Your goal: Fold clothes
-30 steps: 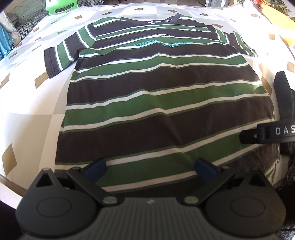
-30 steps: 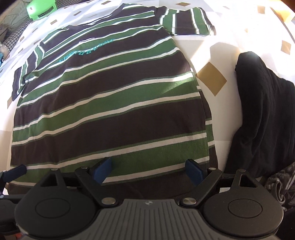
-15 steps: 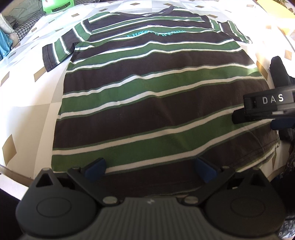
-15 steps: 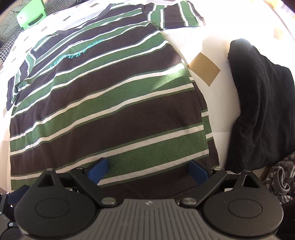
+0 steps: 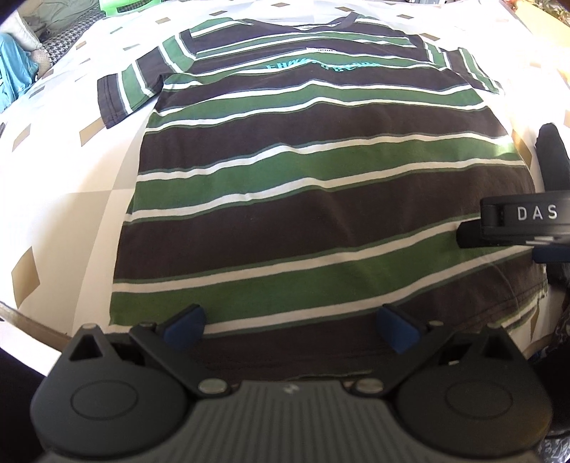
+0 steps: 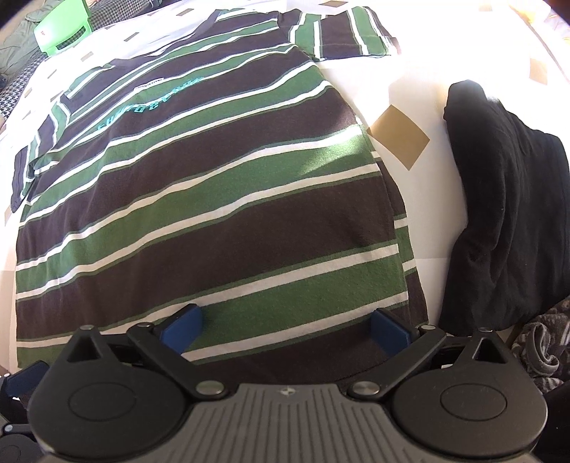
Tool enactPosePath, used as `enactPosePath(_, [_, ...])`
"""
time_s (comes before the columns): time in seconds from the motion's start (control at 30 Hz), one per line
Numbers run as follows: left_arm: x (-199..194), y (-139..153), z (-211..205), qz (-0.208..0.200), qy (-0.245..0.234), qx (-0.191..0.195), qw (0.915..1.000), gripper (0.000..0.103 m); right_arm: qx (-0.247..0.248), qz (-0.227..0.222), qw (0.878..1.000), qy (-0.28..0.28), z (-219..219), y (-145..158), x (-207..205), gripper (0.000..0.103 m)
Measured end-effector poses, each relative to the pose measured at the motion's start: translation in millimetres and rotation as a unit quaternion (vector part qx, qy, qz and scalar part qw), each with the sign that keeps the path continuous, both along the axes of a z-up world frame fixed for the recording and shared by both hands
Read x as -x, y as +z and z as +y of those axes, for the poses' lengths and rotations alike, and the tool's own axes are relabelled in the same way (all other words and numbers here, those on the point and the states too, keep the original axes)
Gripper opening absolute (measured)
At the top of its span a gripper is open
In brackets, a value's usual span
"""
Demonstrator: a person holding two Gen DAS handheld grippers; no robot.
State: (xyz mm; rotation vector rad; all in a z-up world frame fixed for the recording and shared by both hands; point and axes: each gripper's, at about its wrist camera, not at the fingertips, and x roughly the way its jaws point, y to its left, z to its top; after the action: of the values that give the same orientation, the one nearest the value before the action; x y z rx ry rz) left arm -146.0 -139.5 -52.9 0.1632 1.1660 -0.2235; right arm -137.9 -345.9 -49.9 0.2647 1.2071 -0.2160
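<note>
A striped T-shirt (image 5: 320,199) is seen spread flat, chest side up, on a white bedsheet (image 5: 64,171) printed with tan diamonds; both short sleeves are laid out sideways and the collar is at the far end from the cameras. No fold is visible in it, and the hem is lying nearest the grippers. The left gripper (image 5: 290,326) is held just above the hem, fingers spread wide apart with nothing between them. The right gripper (image 6: 283,327) is held likewise over the hem toward the shirt's right edge, fingers parted and empty; its body is also caught at the right margin of the left wrist view. Just beside the shirt's right edge a black garment (image 6: 506,213) is heaped, with a patterned grey fabric (image 6: 541,345) past the shirt's hem corner. Beyond the collar a green plastic object (image 6: 64,30) is noted. Risks judged from here: only the top layer could be pinched at the hem, so the back panel would drag and bunch; uneven lifting by the two grippers could skew the stripes and leave a crooked crease; the black garment, lying so close, could be snagged or swept under a side fold.
</note>
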Motion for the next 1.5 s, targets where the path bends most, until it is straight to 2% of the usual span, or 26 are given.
enactPosePath(0.13, [-2.4, -0.6, -1.2, 0.006, 0.005, 0.001, 1.0, 0.103, 0.008, 0.01, 1.0, 0.013, 8.6, 0.8, -1.7, 0.1])
enactPosePath(0.33, [-9.0, -4.4, -5.8, 0.018, 0.025, -0.006, 0.9995, 0.103, 0.048, -0.01, 0.997, 0.067, 22.9, 0.4, -0.9, 0.102])
enactPosePath(0.53, [-11.2, -8.0, -7.4, 0.017, 0.033, -0.002, 0.9993, 0.103, 0.055, -0.003, 0.995, 0.079, 27.5, -0.5, -1.9, 0.102])
enactPosePath(0.73, [-13.2, -11.0, -10.3, 0.017, 0.038, -0.005, 0.9991, 0.103, 0.078, -0.017, 0.991, 0.11, 31.1, -0.1, -1.6, 0.103])
enactPosePath(0.87, [-8.5, -11.5, -11.3, 0.002, 0.036, -0.003, 0.9993, 0.103, 0.075, -0.02, 0.991, 0.105, 30.7, 0.1, -1.6, 0.103])
enactPosePath(1.13, [-7.9, -7.3, -11.1, 0.005, 0.054, 0.002, 0.9985, 0.103, 0.068, -0.021, 0.993, 0.093, 29.8, 0.6, -2.2, 0.103])
enactPosePath(1.2, [-6.7, -9.9, -6.6, -0.004, 0.034, 0.011, 0.9993, 0.103, 0.066, -0.015, 0.994, 0.086, 29.5, 0.5, -3.2, 0.103])
enactPosePath(1.3, [-10.8, -7.9, -9.3, 0.011, 0.032, 0.003, 0.9994, 0.103, 0.06, -0.006, 0.995, 0.078, 28.8, 0.4, -5.3, 0.103])
enactPosePath(1.5, [-10.3, -9.3, -11.5, 0.014, 0.036, -0.001, 0.9993, 0.103, 0.057, 0.0, 0.996, 0.071, 28.6, -0.1, -6.9, 0.103])
